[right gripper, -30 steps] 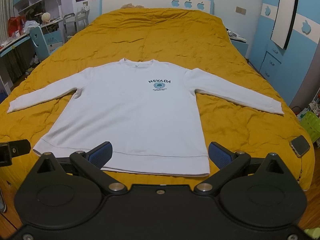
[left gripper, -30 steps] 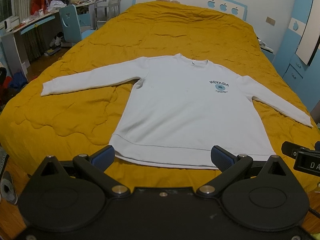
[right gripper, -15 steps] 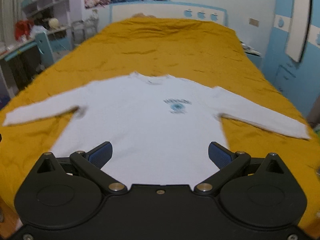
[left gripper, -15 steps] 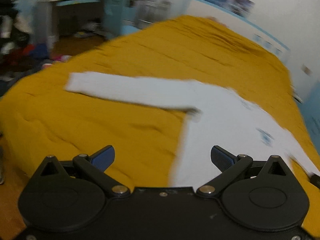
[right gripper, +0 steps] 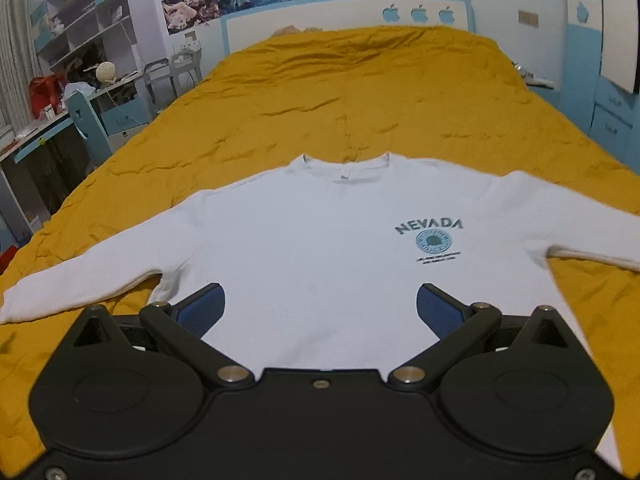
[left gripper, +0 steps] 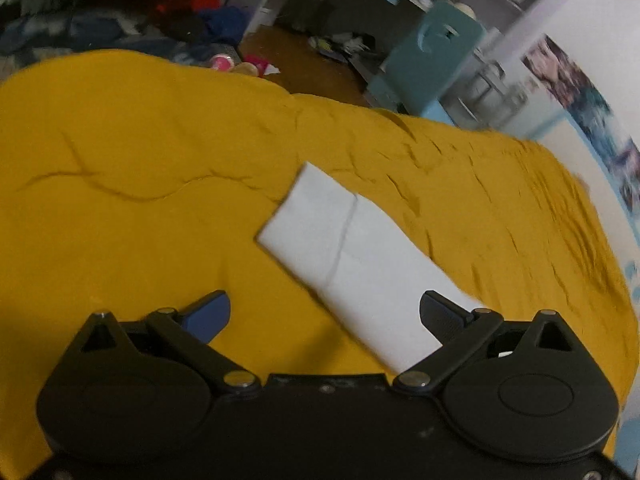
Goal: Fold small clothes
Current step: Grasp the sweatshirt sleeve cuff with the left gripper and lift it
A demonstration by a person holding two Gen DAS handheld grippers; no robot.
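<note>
While both grippers hang open and empty, left gripper (left gripper: pixel 324 312) sits over the sleeve cuff (left gripper: pixel 320 216) and right gripper (right gripper: pixel 320 304) over the sweatshirt (right gripper: pixel 320 248), which lies flat on the yellow bed (right gripper: pixel 360 80). 0 folds look done; sleeves and body remain. Hem hidden behind right gripper; left view blurred.

Bedroom w/ mustard quilt (right gripper: pixel 360 92), blue-white headboard (right gripper: pixel 344 12), shelves (right gripper: pixel 84 12) + cluttered desk (right gripper: pixel 48 128).
</note>
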